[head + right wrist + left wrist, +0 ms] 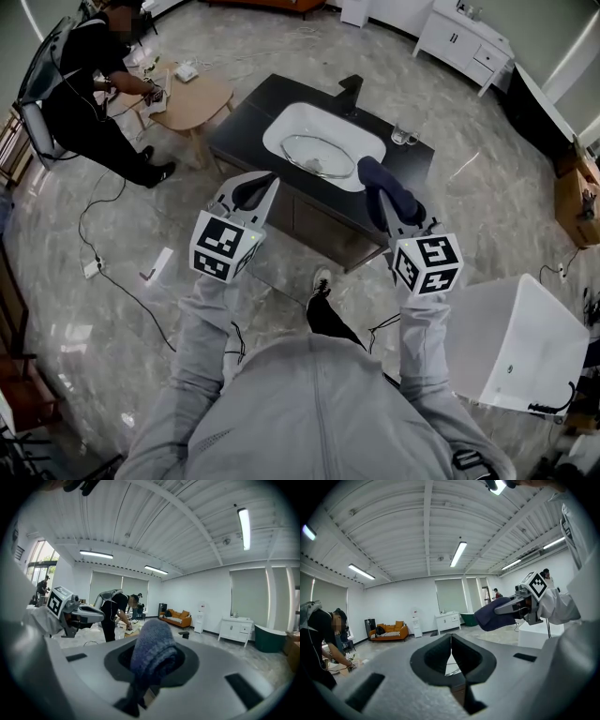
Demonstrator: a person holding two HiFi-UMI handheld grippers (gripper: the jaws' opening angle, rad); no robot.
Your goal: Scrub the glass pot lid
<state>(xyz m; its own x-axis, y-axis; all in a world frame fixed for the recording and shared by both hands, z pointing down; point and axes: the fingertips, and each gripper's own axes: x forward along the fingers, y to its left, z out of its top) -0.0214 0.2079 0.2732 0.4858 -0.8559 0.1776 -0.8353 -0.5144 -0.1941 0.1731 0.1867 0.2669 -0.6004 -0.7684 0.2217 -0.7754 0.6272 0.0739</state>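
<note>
The glass pot lid (319, 156) lies in the white sink basin (284, 127) of the black counter (246, 124), beyond both grippers. My left gripper (255, 187) is raised in front of the counter with its jaws pressed together and nothing between them; in the left gripper view (451, 652) they also meet. My right gripper (389, 202) is shut on a dark blue cloth (380, 178), which bulges out of the jaws in the right gripper view (153, 654). The same cloth (493, 614) shows in the left gripper view. Both grippers are apart from the lid.
A black faucet (352, 92) stands at the back of the sink, with clear glasses (405, 137) on the counter's right. A person (89, 89) bends over a wooden table (195, 101) at far left. A white box (517, 342) stands at right. Cables (122, 281) run over the floor.
</note>
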